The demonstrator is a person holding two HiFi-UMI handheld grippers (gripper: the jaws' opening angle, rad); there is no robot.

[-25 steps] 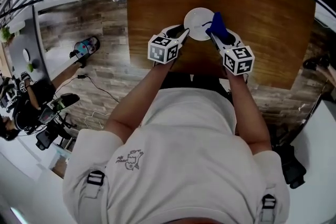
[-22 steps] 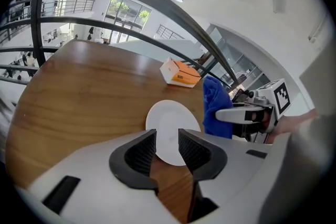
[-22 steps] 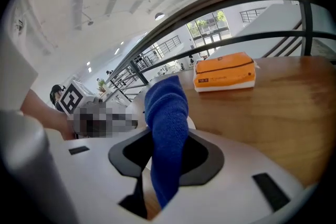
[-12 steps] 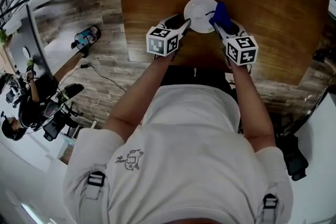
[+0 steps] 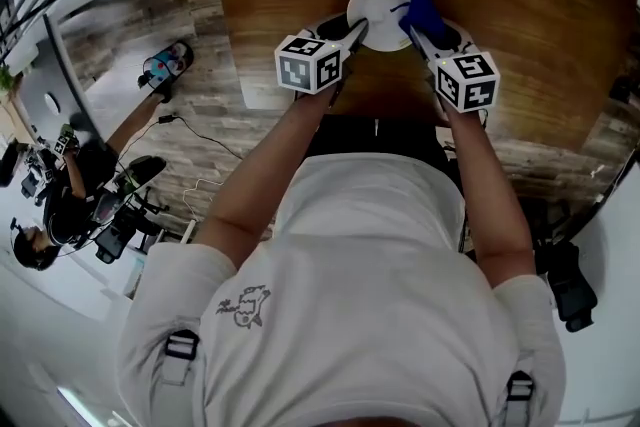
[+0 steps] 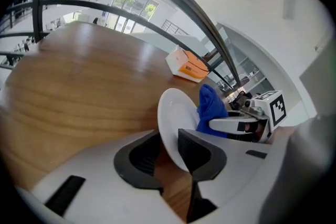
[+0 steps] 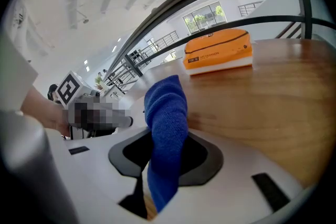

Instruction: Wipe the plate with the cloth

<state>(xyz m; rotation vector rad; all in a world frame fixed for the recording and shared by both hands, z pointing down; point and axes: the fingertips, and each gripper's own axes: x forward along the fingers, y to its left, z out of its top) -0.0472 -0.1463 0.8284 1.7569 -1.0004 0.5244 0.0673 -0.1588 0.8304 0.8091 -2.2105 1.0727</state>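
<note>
No word or number is legible. The orange box [image 7: 218,50], upper right in the right gripper view, carries dark print too small to read. Cubes on the left gripper [image 5: 355,35] and right gripper [image 5: 418,33] show only black-and-white square markers.

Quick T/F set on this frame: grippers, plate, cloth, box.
1. The right gripper grips the cloth. True.
2. The left gripper has nothing between its jaws. False: the rim of the plate is between them. They stand open, having just closed a little.
3. The box sits on the plate. False: it lies apart on the table, beyond the plate.
4. The cloth is right beside the plate. True.
</note>
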